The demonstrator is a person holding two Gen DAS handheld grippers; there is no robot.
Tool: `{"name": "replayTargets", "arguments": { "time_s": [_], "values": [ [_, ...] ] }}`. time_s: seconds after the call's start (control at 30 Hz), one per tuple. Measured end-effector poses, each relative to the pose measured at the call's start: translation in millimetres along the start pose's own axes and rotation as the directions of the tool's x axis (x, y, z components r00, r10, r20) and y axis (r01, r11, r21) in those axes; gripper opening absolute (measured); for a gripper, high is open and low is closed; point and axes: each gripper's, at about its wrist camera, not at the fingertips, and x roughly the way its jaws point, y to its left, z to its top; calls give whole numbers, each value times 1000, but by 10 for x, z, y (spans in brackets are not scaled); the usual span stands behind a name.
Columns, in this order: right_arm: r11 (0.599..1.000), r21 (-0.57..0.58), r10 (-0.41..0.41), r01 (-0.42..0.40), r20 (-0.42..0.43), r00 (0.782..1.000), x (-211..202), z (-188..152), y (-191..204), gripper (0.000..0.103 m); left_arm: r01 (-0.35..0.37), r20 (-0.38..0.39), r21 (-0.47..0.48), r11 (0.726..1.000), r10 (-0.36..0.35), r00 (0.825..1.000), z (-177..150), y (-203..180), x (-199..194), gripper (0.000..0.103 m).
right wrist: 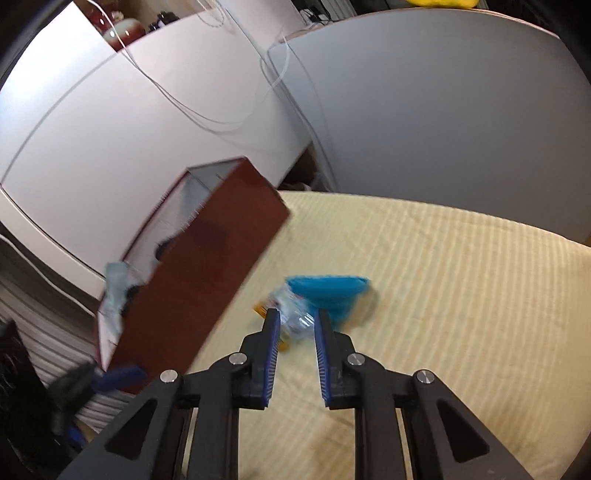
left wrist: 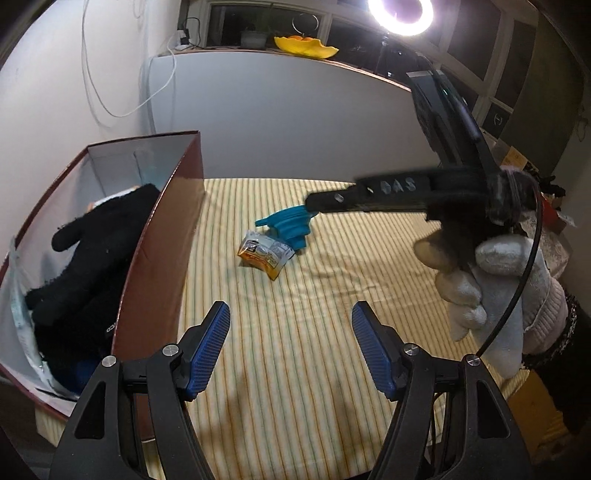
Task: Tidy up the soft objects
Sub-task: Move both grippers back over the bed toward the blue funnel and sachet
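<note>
On the striped bed sheet [left wrist: 295, 350] a crinkled snack packet [left wrist: 264, 254] lies next to a blue collapsible funnel [left wrist: 290, 227]. My left gripper [left wrist: 291, 310] hangs open and empty over the sheet, short of both. A gloved hand [left wrist: 498, 277] brings my right gripper [left wrist: 314, 201] in from the right, its tip over the funnel. In the right wrist view my right gripper [right wrist: 297, 314] has its jaws close together with a narrow gap. The packet [right wrist: 295, 319] shows through that gap on the sheet below, unheld, and the funnel [right wrist: 328, 291] lies beyond.
A tall red-brown box [left wrist: 162, 236] stands at the left with a black plush item [left wrist: 92, 258] and plastic wrap inside; its wall [right wrist: 207, 266] is close to the right gripper's left. White panels and hanging cables stand behind. A ring light [left wrist: 400, 14] shines at the upper right.
</note>
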Motion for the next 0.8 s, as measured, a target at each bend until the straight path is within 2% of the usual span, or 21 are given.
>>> {"name": "replayTargets", "arguments": {
  "time_s": [0.2,0.47,0.73,0.8],
  "values": [
    [1000,-1,8,-8,-11,1000,287,221,136,17,-3,-3,-9,1000,3,1000,-2,76,-28,68],
    [991,-84,-105,100,-55,993,519,248,158,17,-1,-19,-24,1000,0,1000,-17,171,-19,68],
    [960,-188,-226,210,-67,972,392,168,45,17,14,-6,-8,1000,-14,1000,2,120,-64,68],
    [963,-178,-218,203,-67,974,314,134,-31,17,13,-2,-2,1000,-13,1000,12,93,-70,68]
  ]
}}
